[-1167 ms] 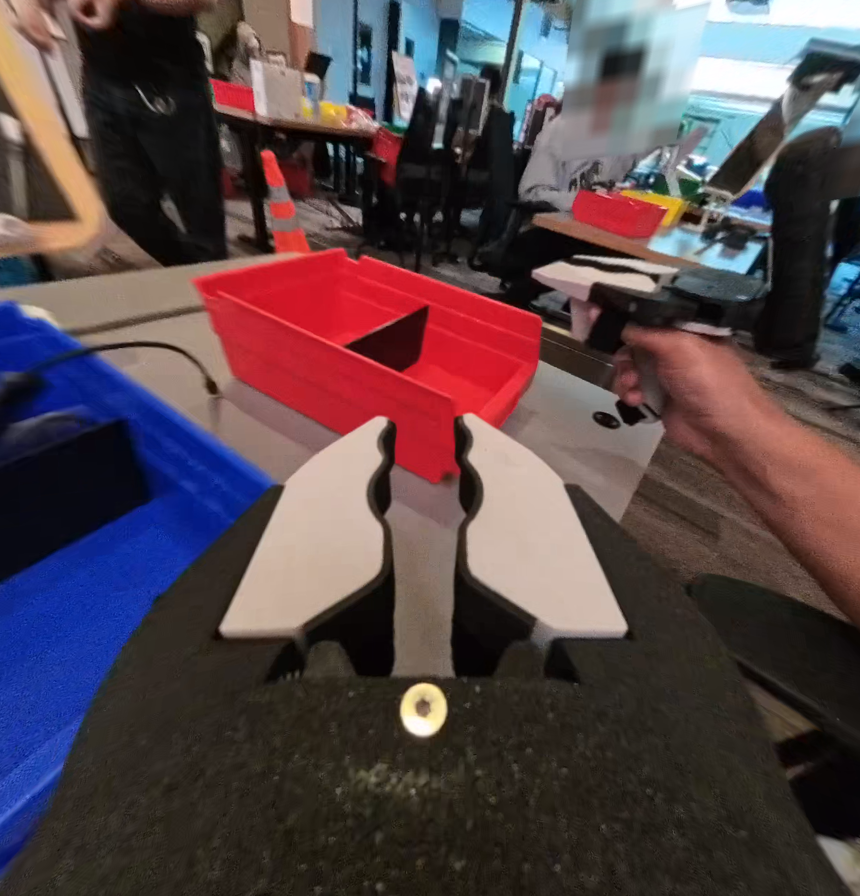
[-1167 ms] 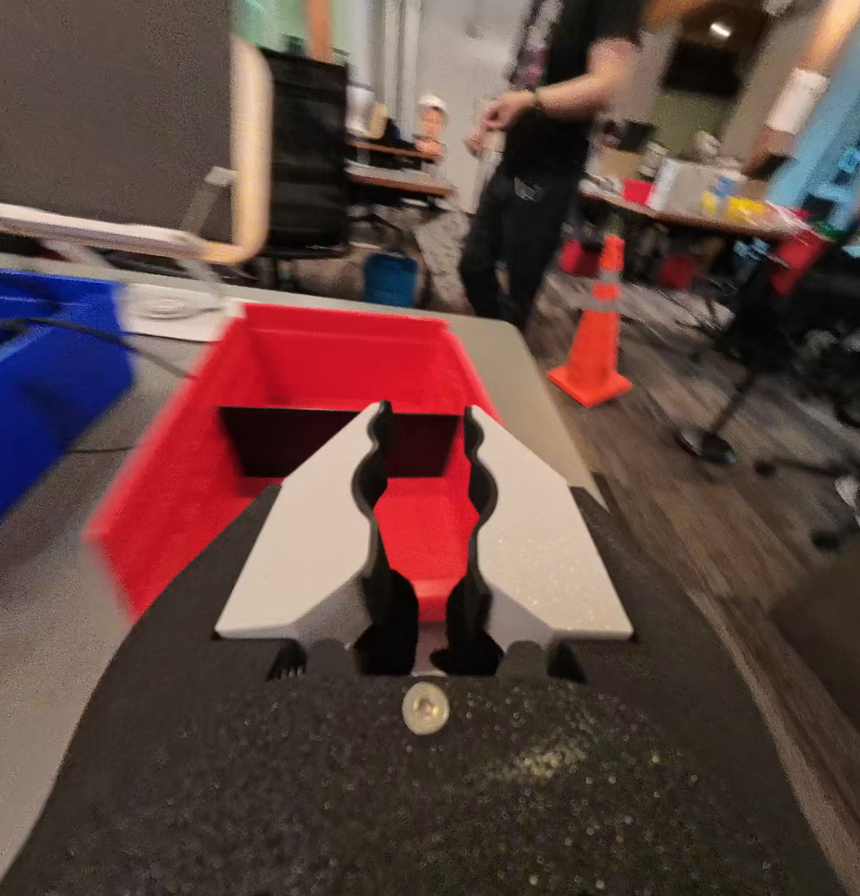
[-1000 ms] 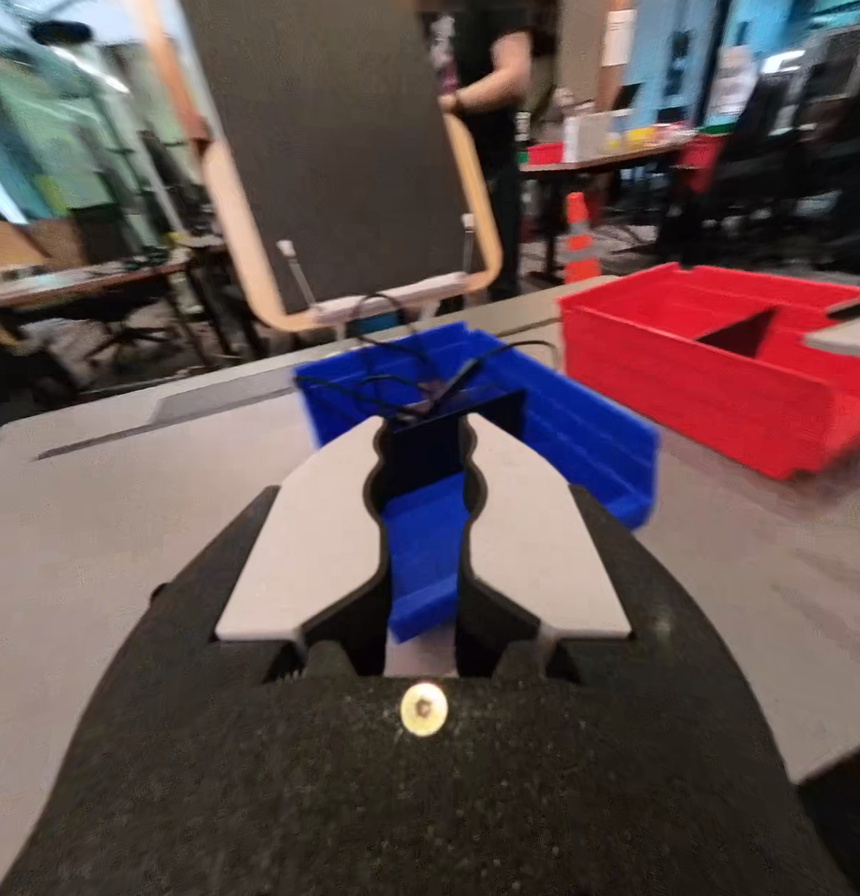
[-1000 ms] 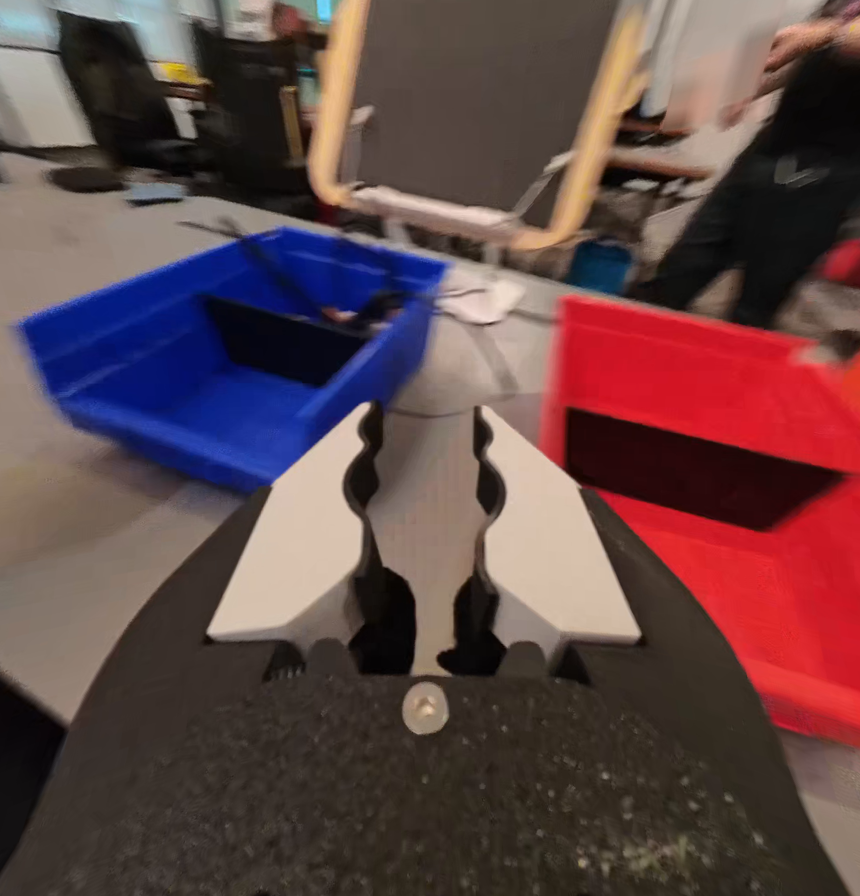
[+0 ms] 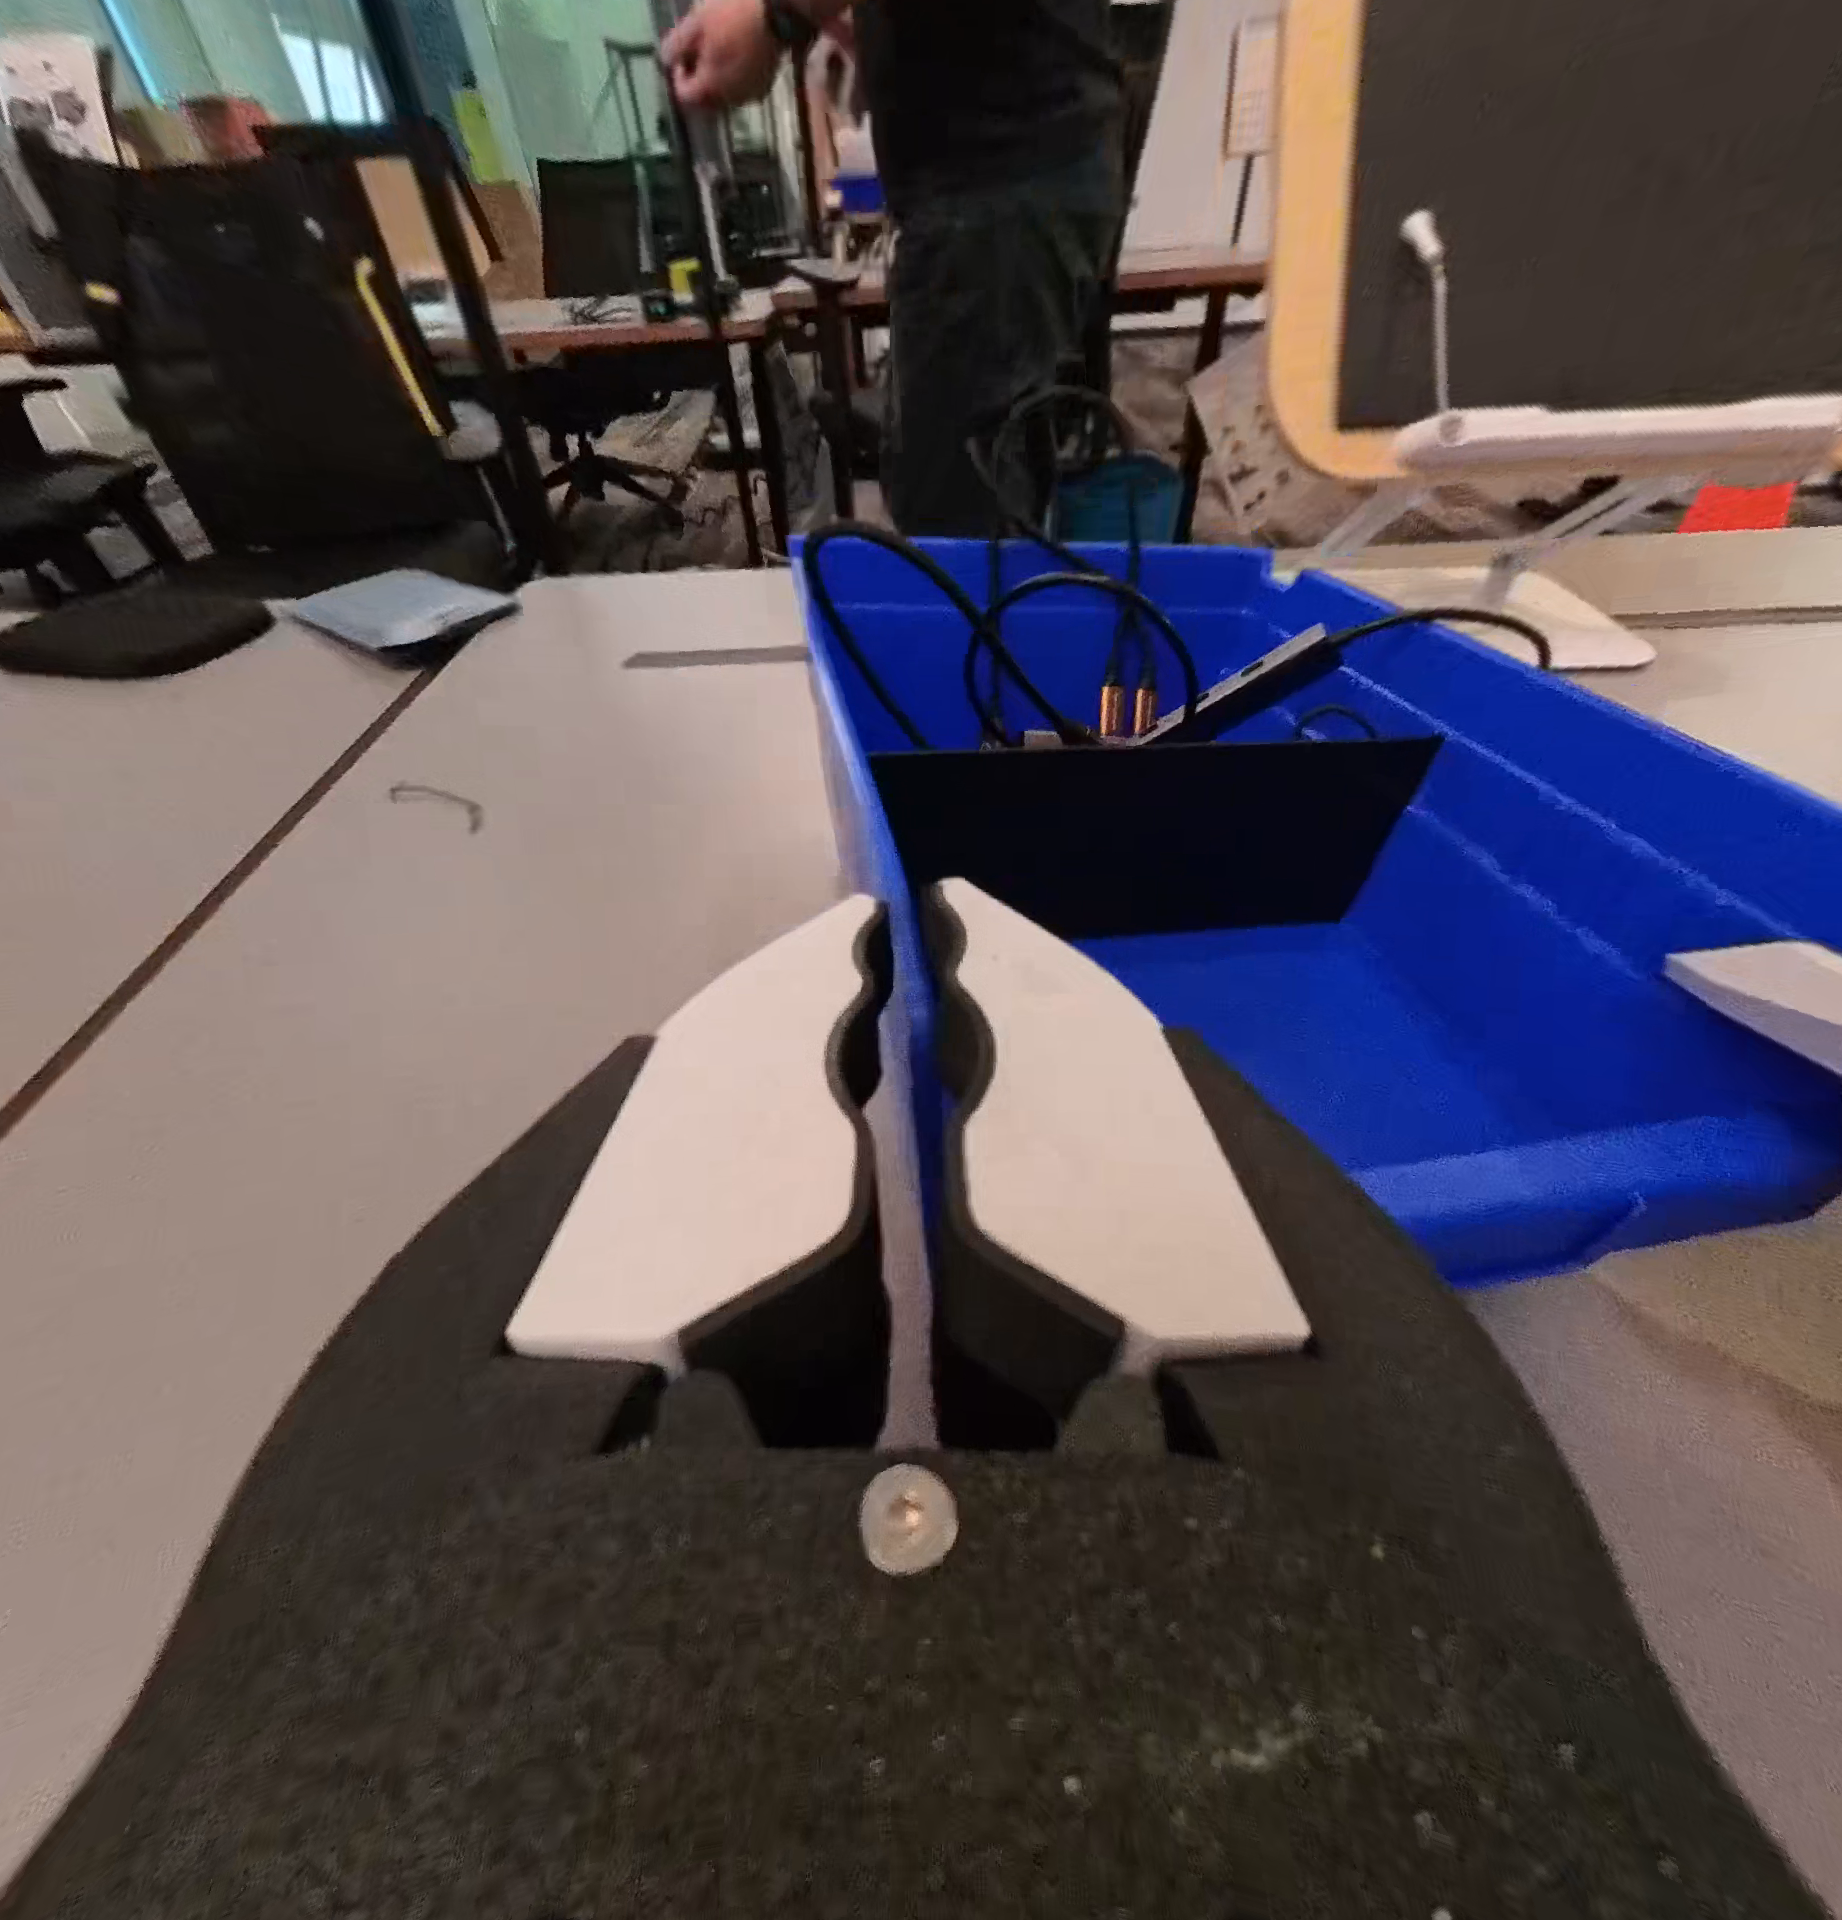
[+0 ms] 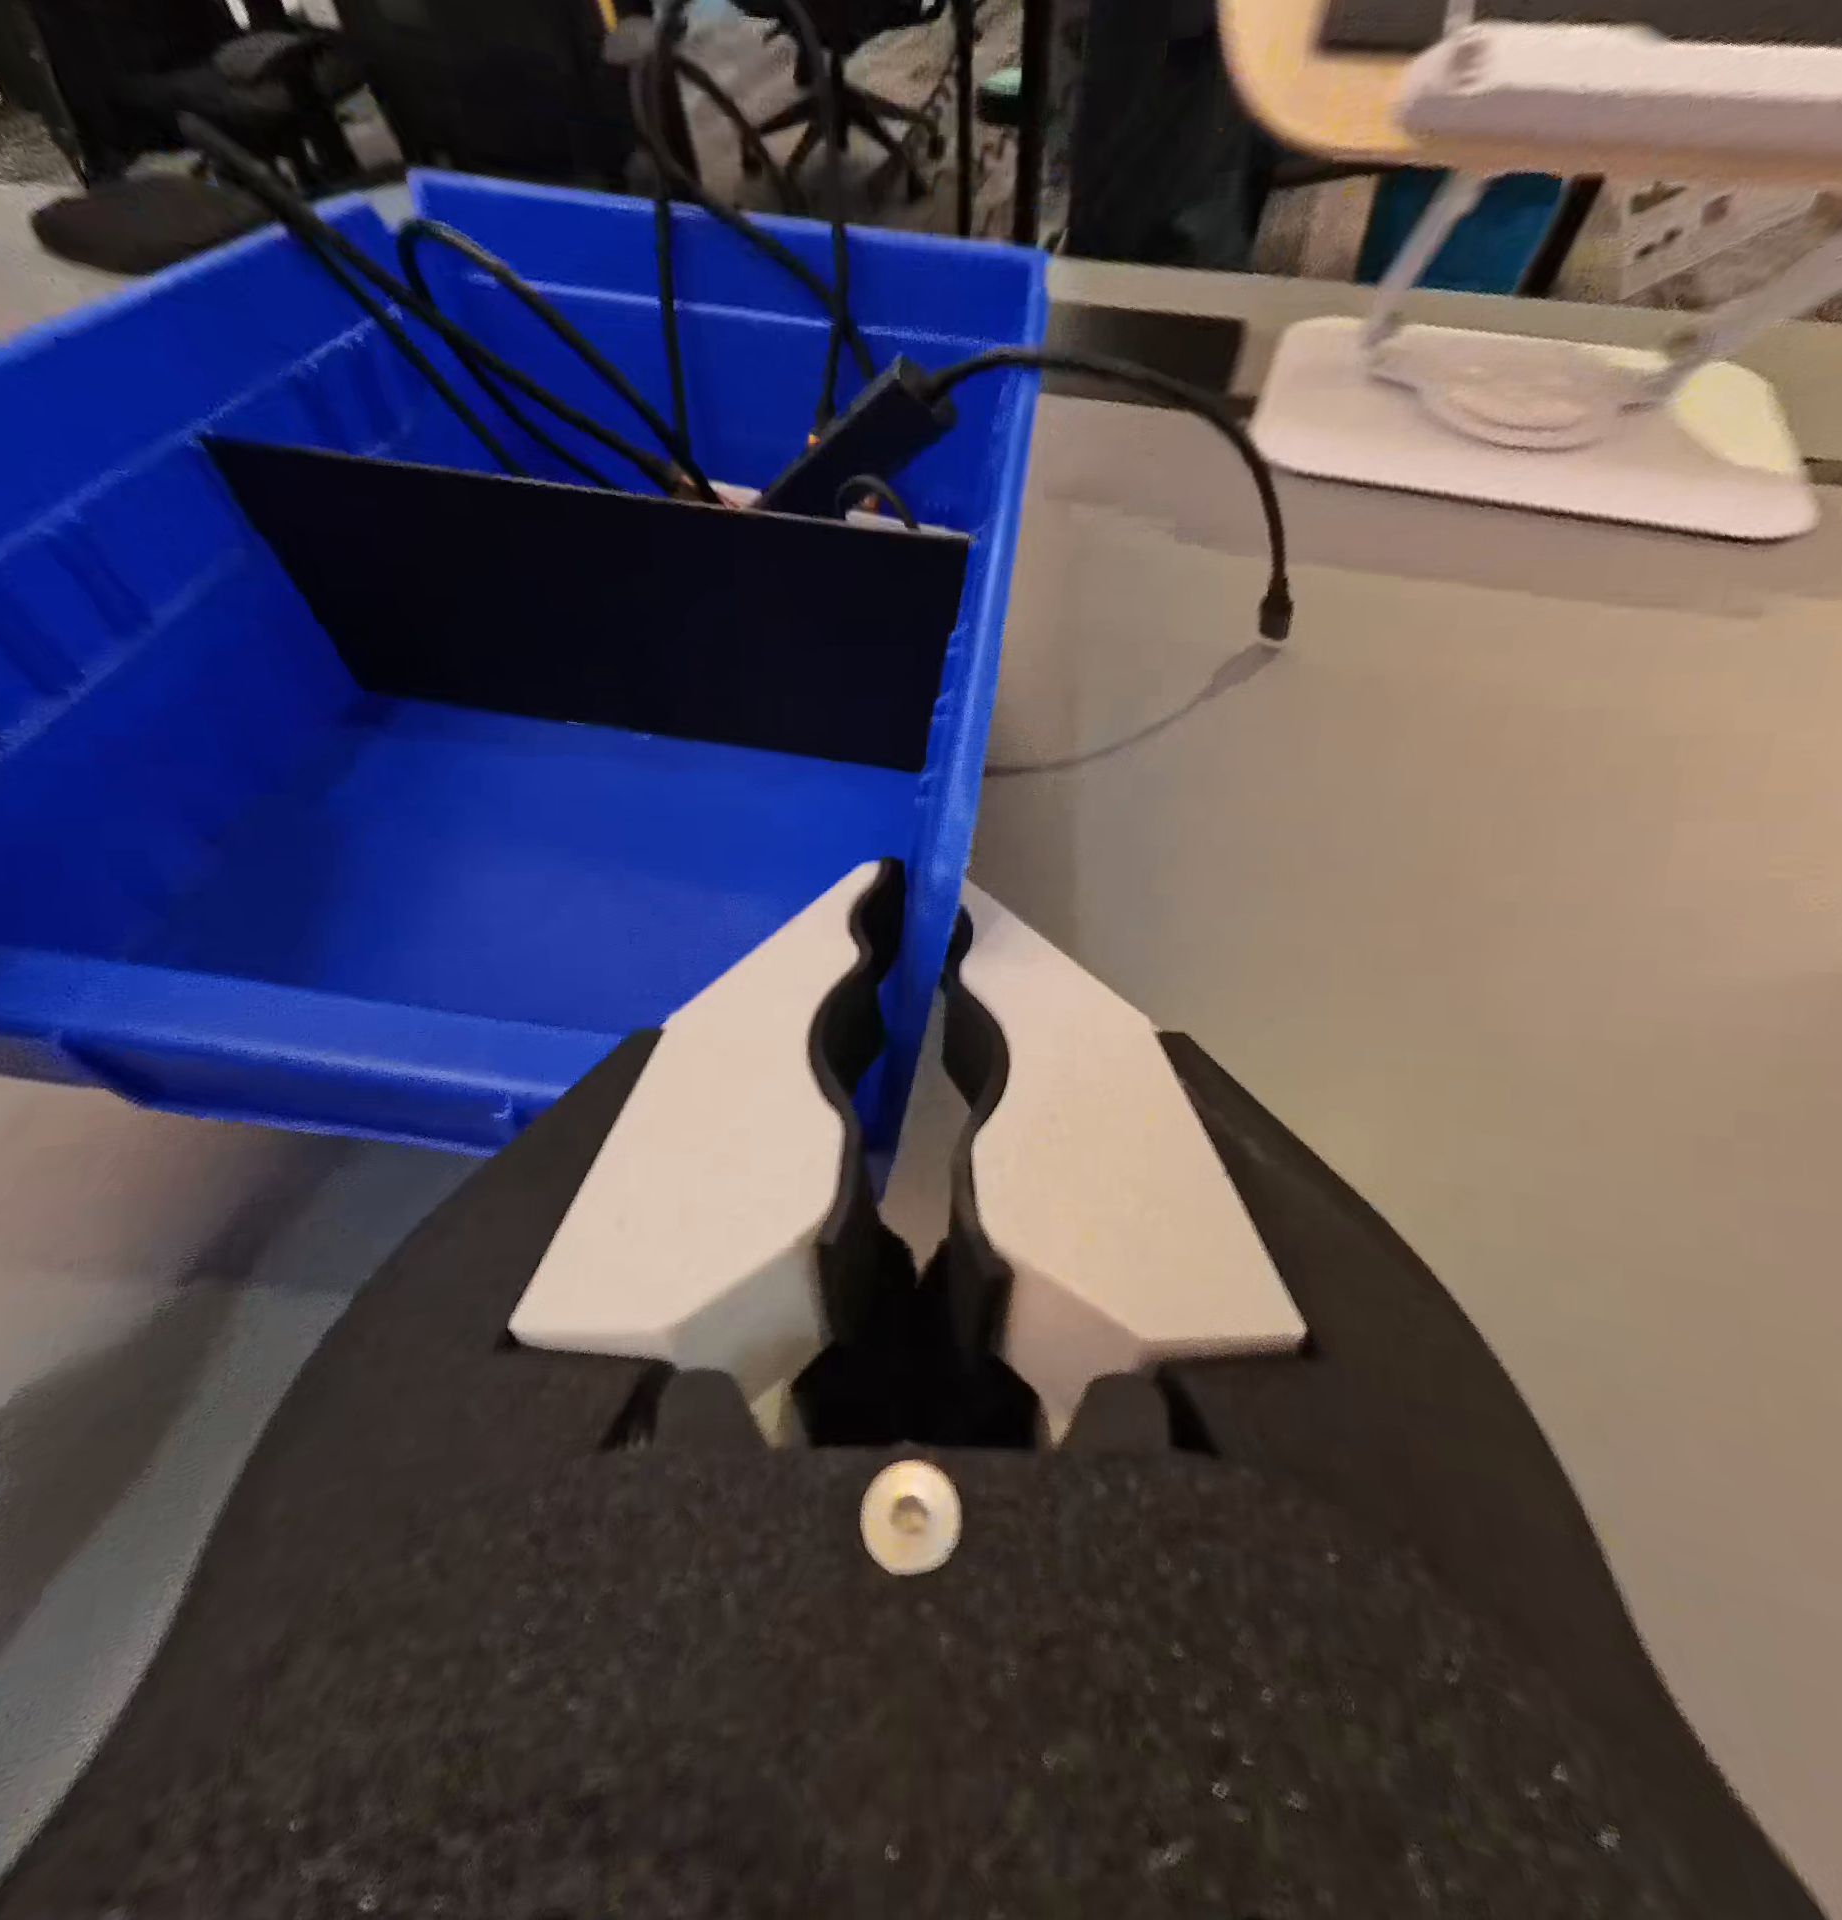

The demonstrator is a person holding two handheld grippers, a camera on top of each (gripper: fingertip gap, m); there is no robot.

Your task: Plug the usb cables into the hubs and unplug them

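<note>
Both views have swung off the red bin seen earlier and now face the blue bin [image 5: 1519, 1039] on the grey counter [image 5: 377, 987]; the red bin is out of frame.

Blue bin: moulded plastic, ribbed walls, smooth floor, split by a flat black divider [image 5: 1135, 831]. Near compartment bare. Far compartment holds the task's things: a dark slab-shaped hub [image 6: 865, 436] propped at a tilt, and thin black usb cables [image 6: 543, 343] looping above the rim. Two copper-coloured plug ends [image 5: 1125, 712] stand side by side beside the hub in the left view; whether they are seated in it, cannot tell. One cable arcs over the bin's right wall and its plug tip [image 6: 1276, 620] hangs just above the counter.

Left gripper [image 5: 912, 914]: pale matte fingers with wavy black inner pads, jaws apart by a narrow gap, straddling the bin's left wall. Contact with the wall uncertain.

Right gripper [image 6: 922, 894]: same build, jaws apart by a narrow gap, straddling the bin's right wall near its front corner. Its finger [image 5: 1790, 997] shows at the right edge of the left view.

White stand base [image 6: 1519, 416] on the counter beyond the bin.
</note>
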